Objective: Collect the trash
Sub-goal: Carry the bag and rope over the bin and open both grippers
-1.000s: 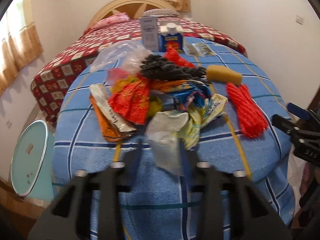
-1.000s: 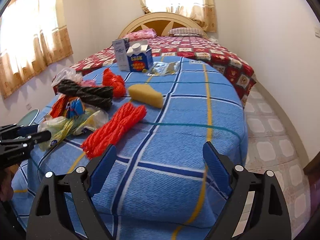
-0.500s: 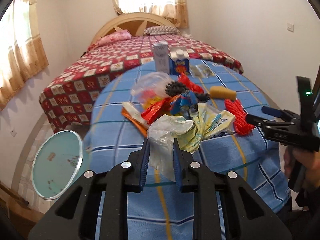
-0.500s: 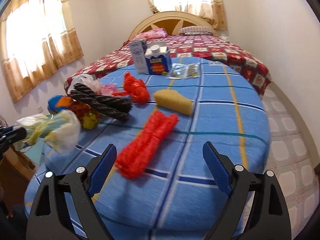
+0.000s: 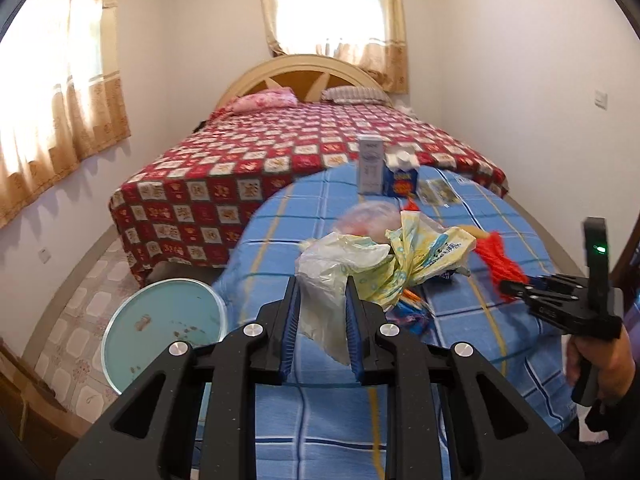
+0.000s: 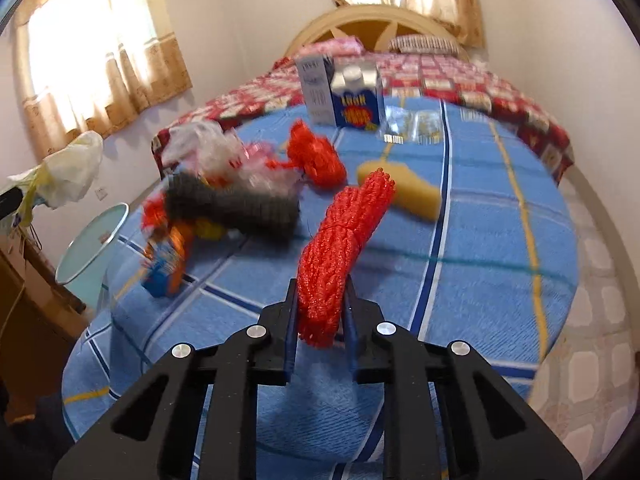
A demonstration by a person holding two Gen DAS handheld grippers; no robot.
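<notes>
My left gripper (image 5: 320, 320) is shut on a crumpled clear plastic bag (image 5: 336, 268), with a yellow printed wrapper (image 5: 420, 256) hanging from it, held above the blue checked table (image 5: 472, 360). My right gripper (image 6: 320, 316) is shut on a red mesh net bundle (image 6: 340, 248) lifted off the table. A pale green bin (image 5: 160, 324) stands on the floor left of the table. A pile of wrappers, a dark mesh roll (image 6: 232, 204), a second red net (image 6: 316, 152) and a yellow sponge (image 6: 404, 188) lie on the table.
Two cartons (image 6: 344, 92) stand at the table's far edge beside clear packets (image 6: 416, 128). A bed with a red patterned cover (image 5: 280, 148) lies behind the table. Tiled floor (image 5: 80, 304) runs to the left. A wooden cabinet (image 6: 32, 288) stands near the bin.
My left gripper has lifted the plastic bag and wrapper off the pile and drawn back to the left. My right gripper has closed on the red net bundle and raised it.
</notes>
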